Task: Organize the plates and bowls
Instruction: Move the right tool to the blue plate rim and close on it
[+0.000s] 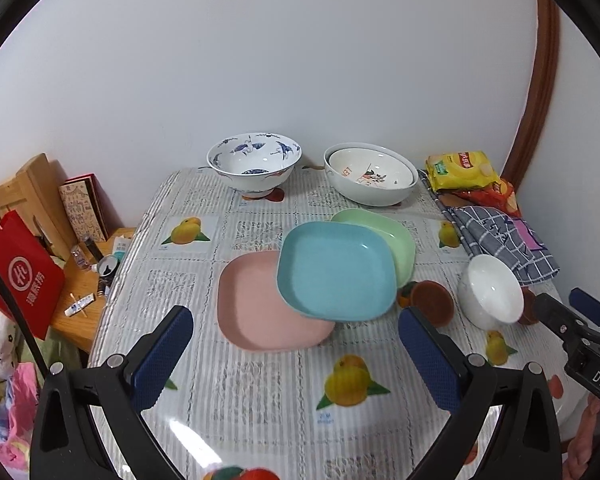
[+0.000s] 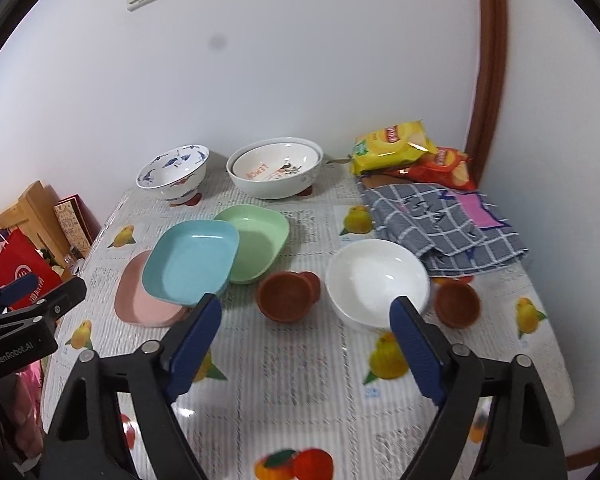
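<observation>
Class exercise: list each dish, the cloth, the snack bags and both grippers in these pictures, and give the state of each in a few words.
Blue plate: tilted, overlapping the pink and green plates.
Pink plate: flat, partly covered.
Green plate: upright, partly covered.
White bowl: upright, empty.
Patterned bowl: upright, empty.
Lemon bowl: nested in a bigger bowl.
Brown cups: tipped.
Cloth: crumpled.
Snack bags: lying closed.
Left gripper: open, empty.
Right gripper: open, empty.
</observation>
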